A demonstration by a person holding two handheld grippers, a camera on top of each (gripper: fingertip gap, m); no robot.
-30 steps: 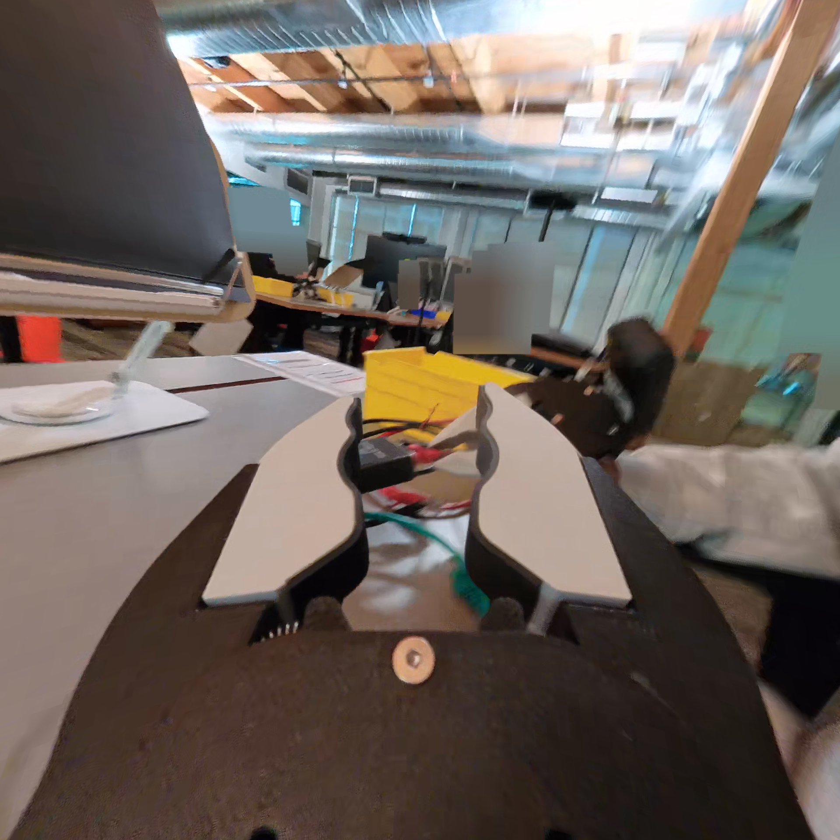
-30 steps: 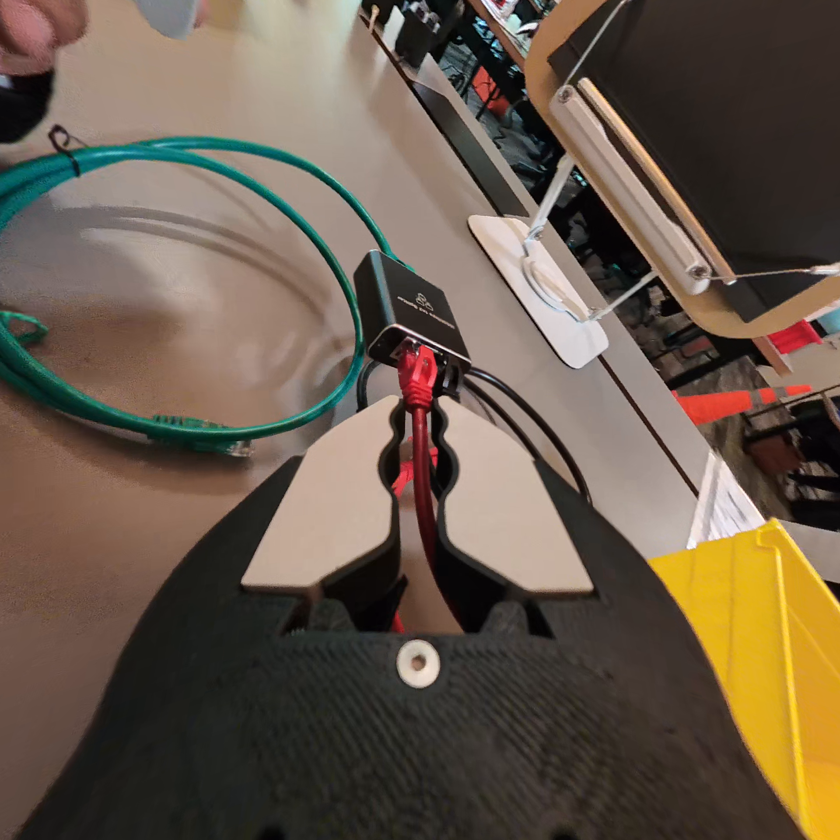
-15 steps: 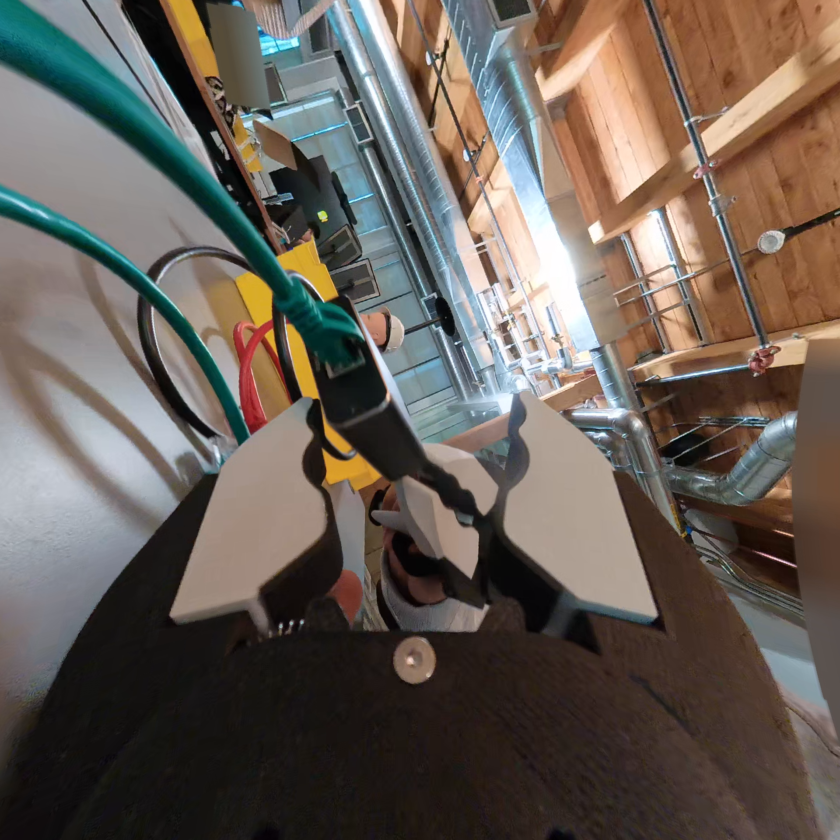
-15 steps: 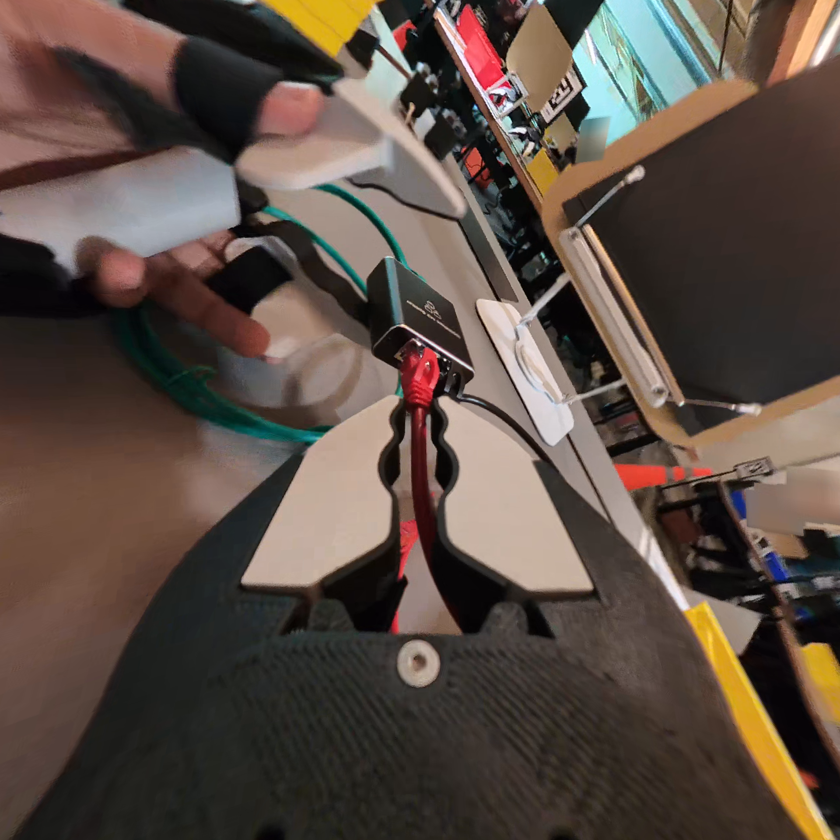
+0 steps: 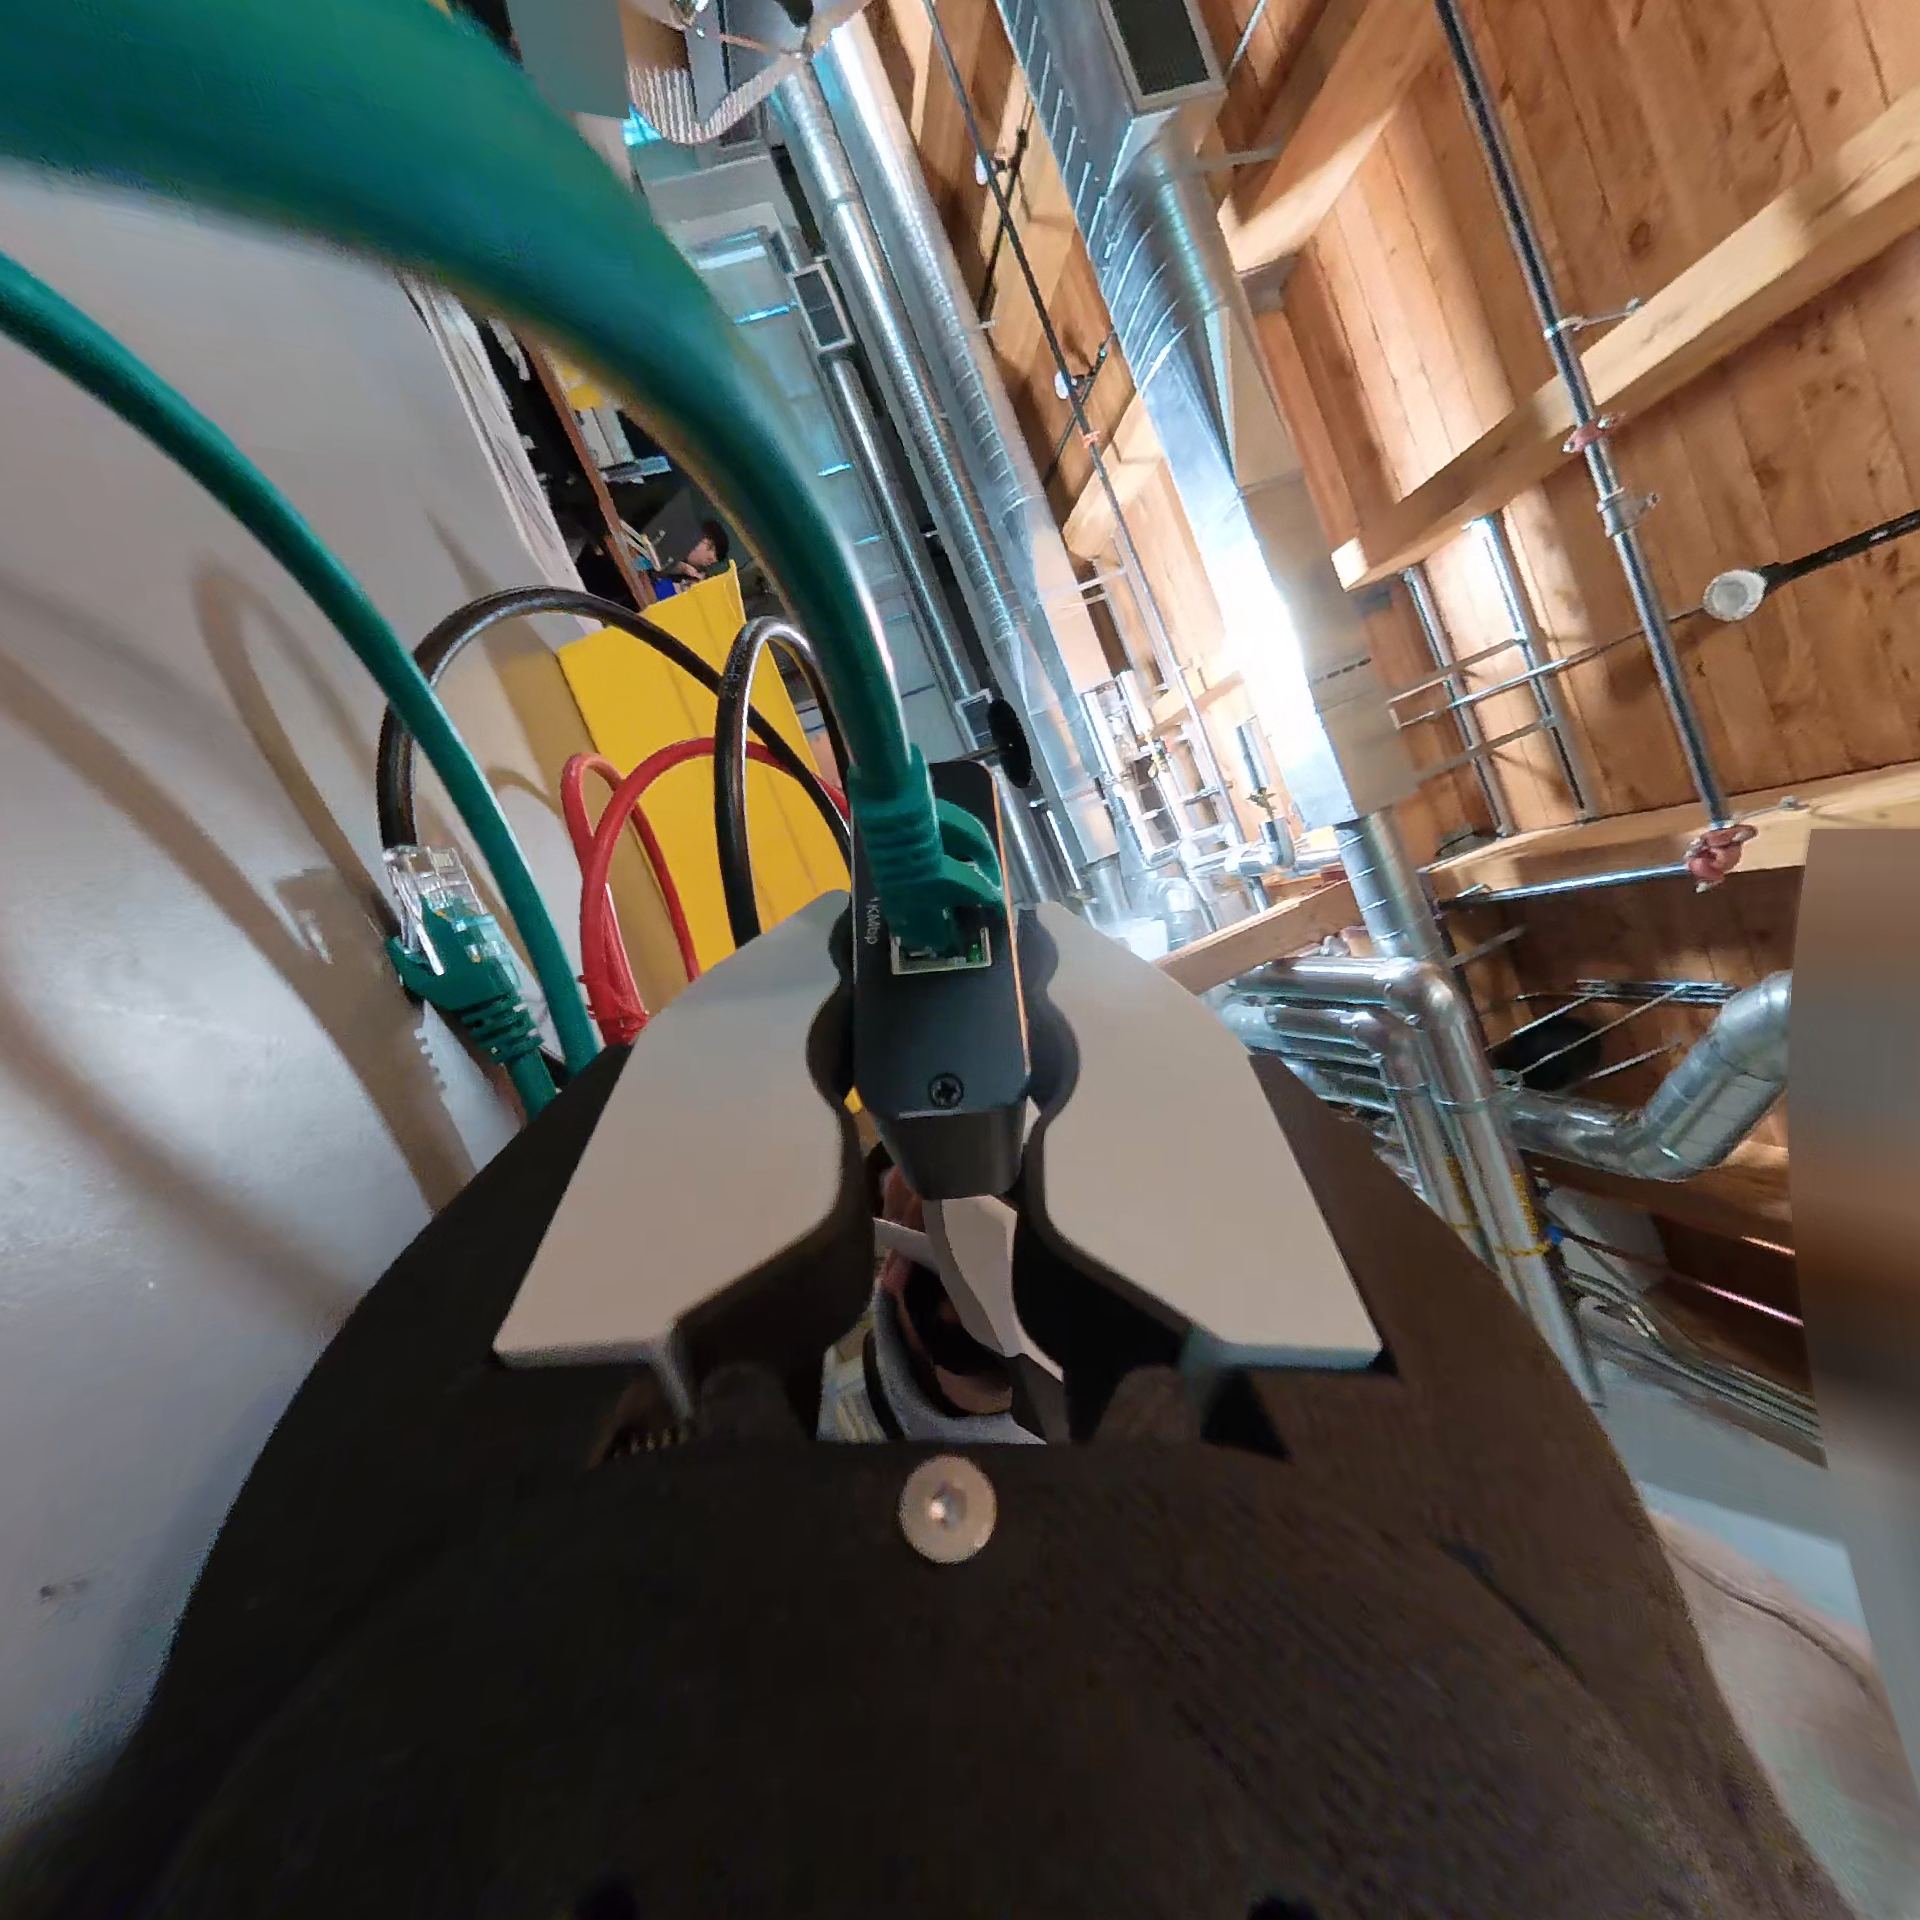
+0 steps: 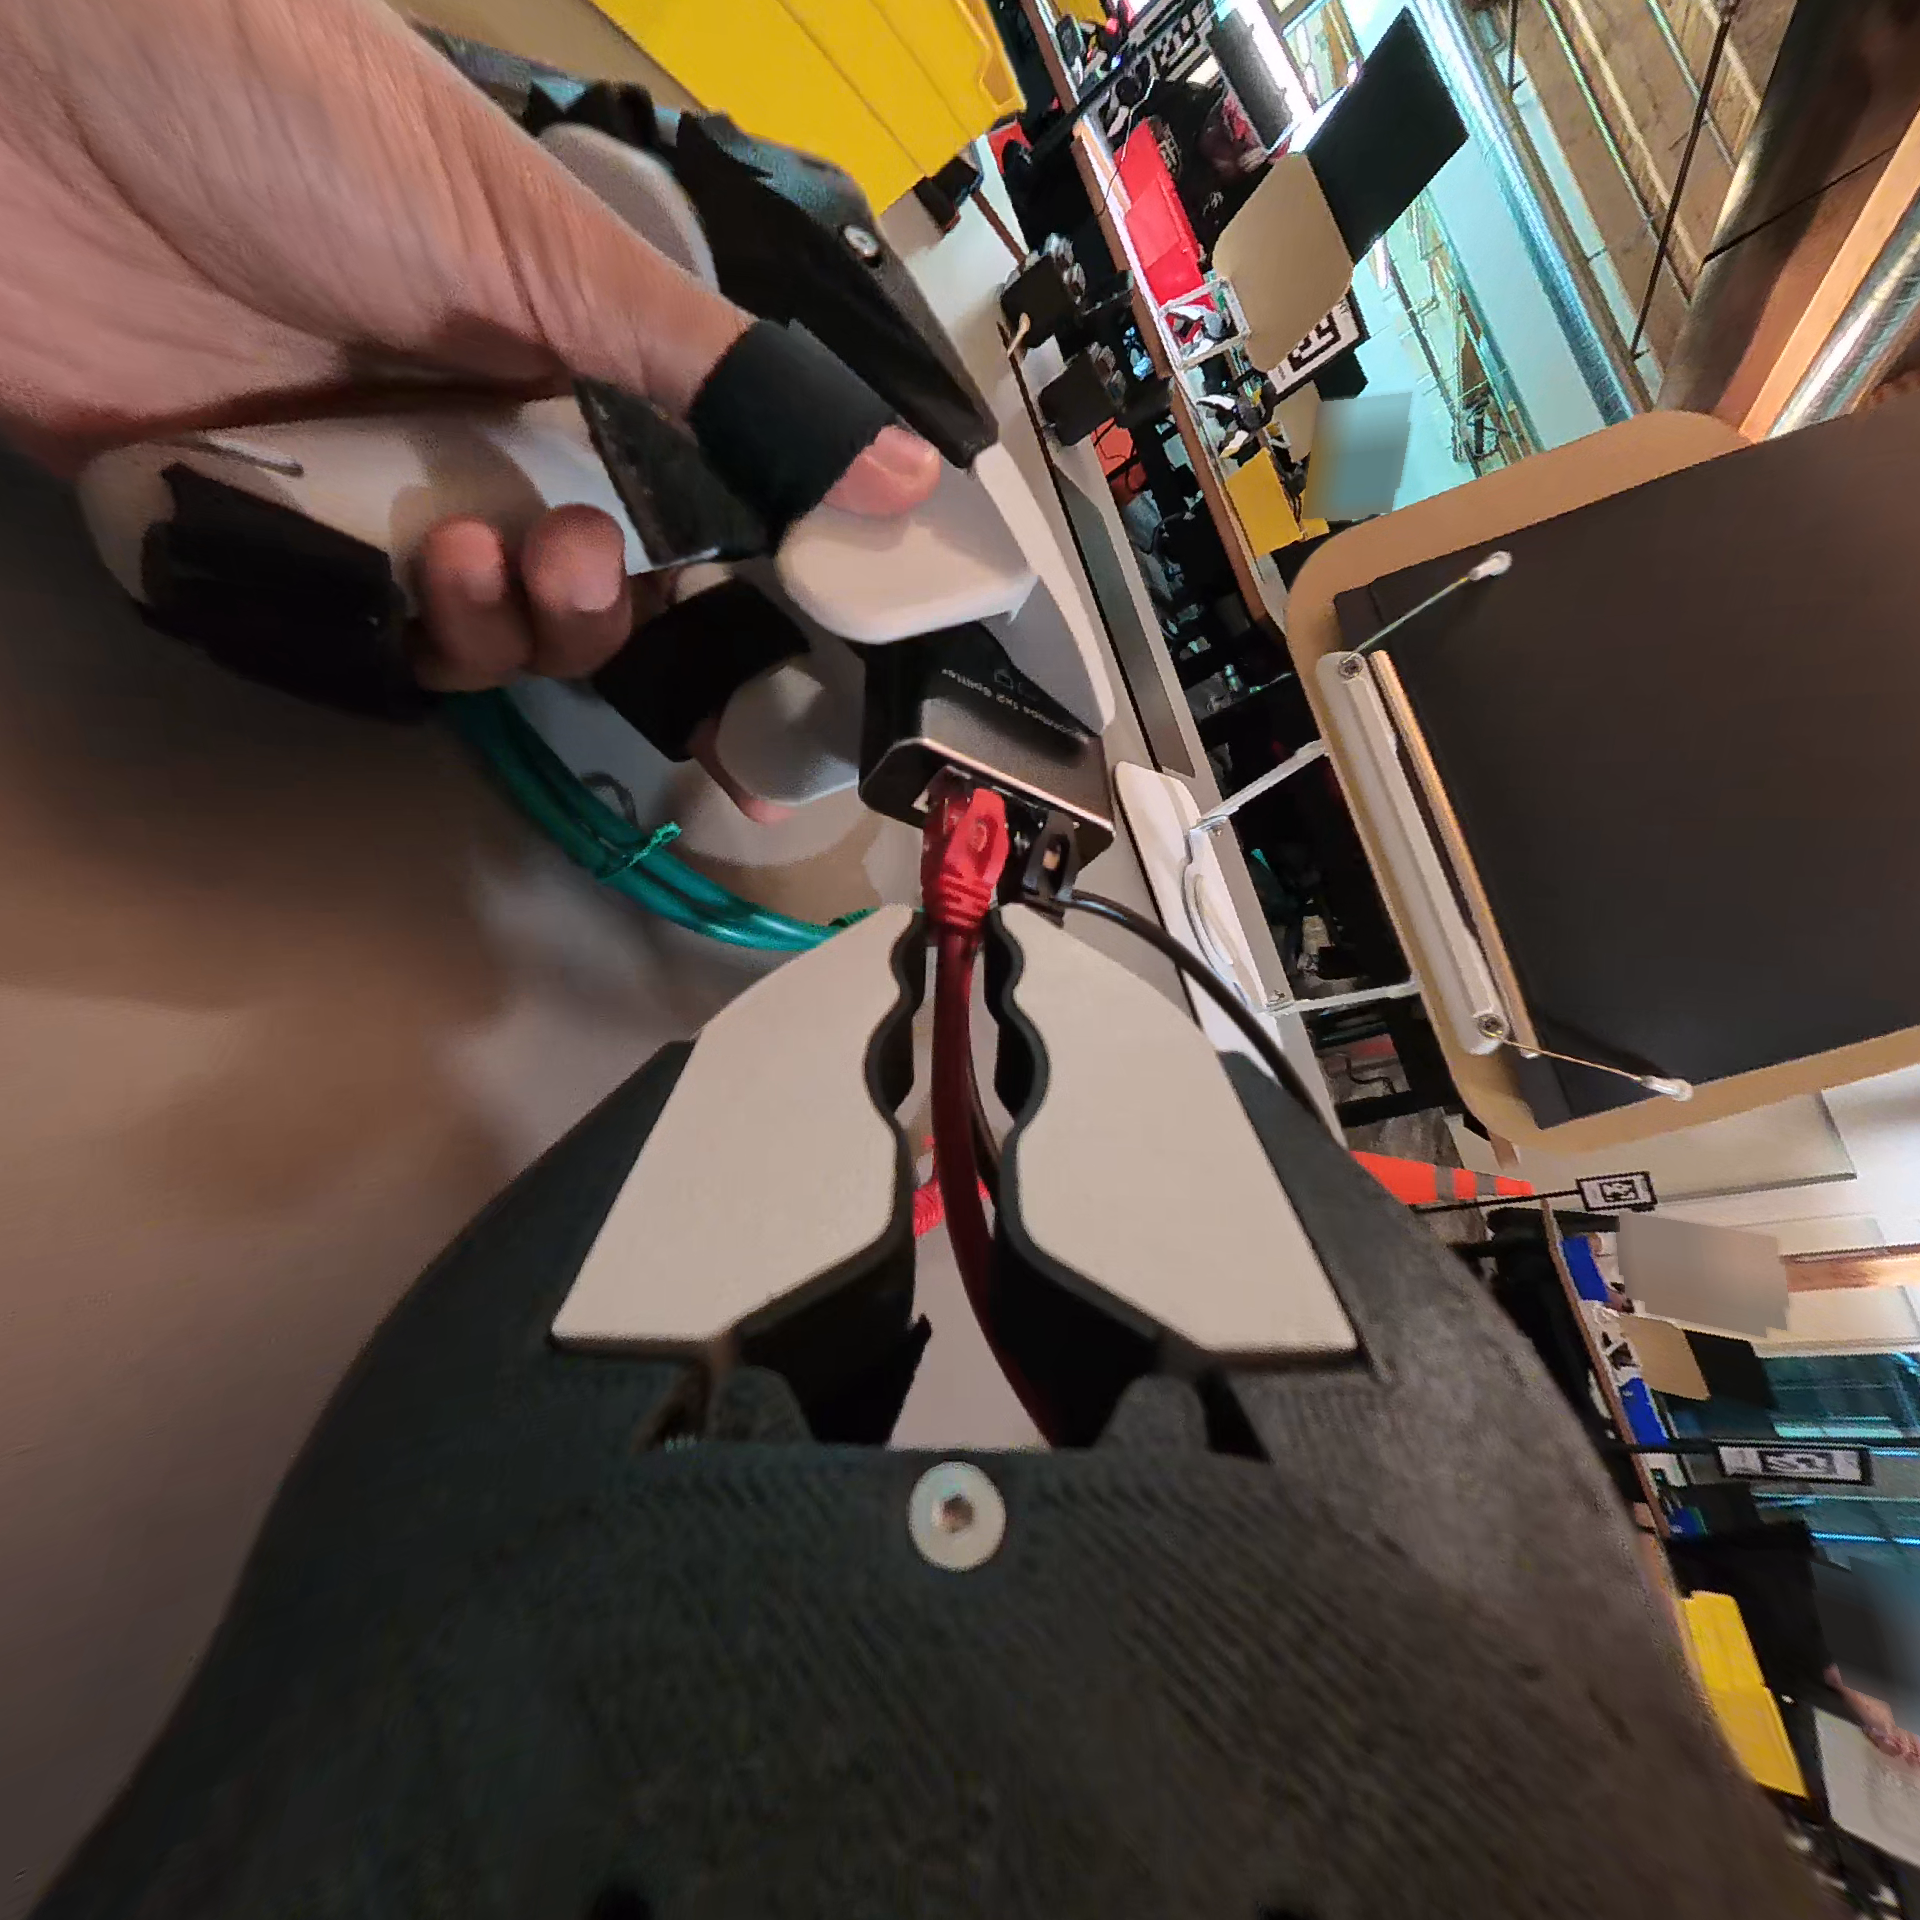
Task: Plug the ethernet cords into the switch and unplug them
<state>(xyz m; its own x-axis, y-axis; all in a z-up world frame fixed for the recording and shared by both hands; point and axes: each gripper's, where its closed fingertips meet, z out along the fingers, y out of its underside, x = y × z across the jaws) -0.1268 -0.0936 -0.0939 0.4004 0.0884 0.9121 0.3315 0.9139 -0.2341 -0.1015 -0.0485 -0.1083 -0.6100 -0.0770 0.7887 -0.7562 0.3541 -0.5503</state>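
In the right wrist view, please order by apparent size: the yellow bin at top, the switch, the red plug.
1. Yellow bin, though cut off by the frame.
2. Switch, partly hidden by the left gripper.
3. Red plug.

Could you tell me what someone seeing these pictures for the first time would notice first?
Most likely the small black switch, clamped between the left tongs at the centre of the left wrist view, with a green cord plugged into its near end. In the right wrist view, the right tongs grip a red cord just behind its plug, which sits in the switch's opposite end. A yellow bin glows behind the cable loops.
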